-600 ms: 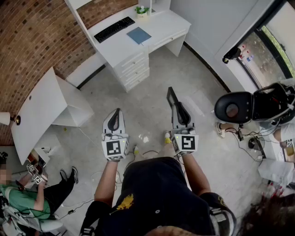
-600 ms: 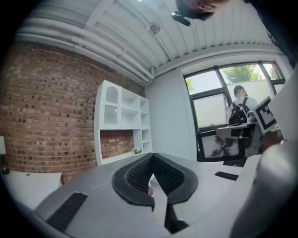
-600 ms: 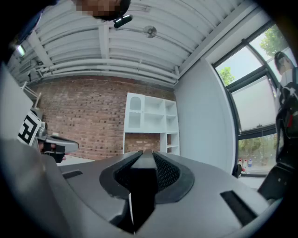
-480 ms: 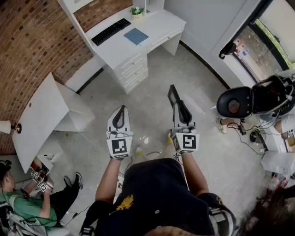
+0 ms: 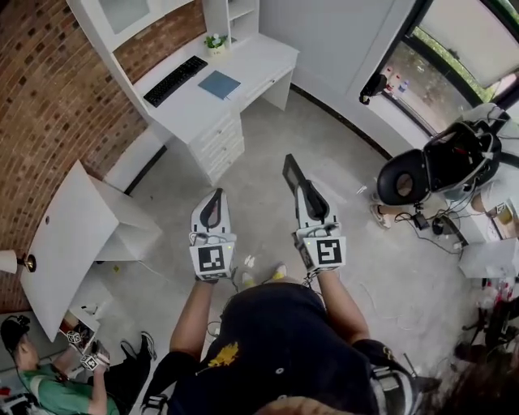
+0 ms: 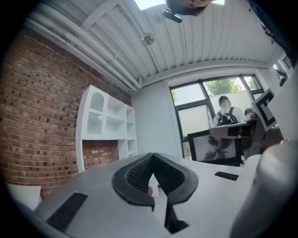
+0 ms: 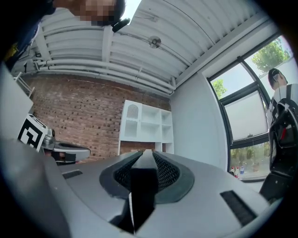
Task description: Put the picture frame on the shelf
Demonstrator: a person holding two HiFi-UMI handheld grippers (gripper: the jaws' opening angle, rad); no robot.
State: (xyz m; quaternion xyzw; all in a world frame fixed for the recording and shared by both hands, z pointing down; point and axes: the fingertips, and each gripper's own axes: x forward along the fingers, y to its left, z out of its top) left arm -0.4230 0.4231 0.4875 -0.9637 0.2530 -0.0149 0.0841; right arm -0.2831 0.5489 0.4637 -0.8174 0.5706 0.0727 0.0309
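Shelf has entered view; right hand-held gripper grips picture frame

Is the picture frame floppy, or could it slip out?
Probably stiff: the picture frame sticks straight out past the right gripper without drooping. It may pivot or slip, since the jaws pinch just one end of it.

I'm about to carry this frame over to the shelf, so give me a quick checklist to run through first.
1. Picture frame clamped between the right gripper fingers: ok.
2. Left gripper free, fingers together on nothing: ok.
3. Shelf in sight ahead: ok.
4. Free compartment that fits the frame: cannot tell.
5. Chair stands off to the right, away from the way to the shelf: ok.
6. Seated person is behind and to the left, out of the way: ok.
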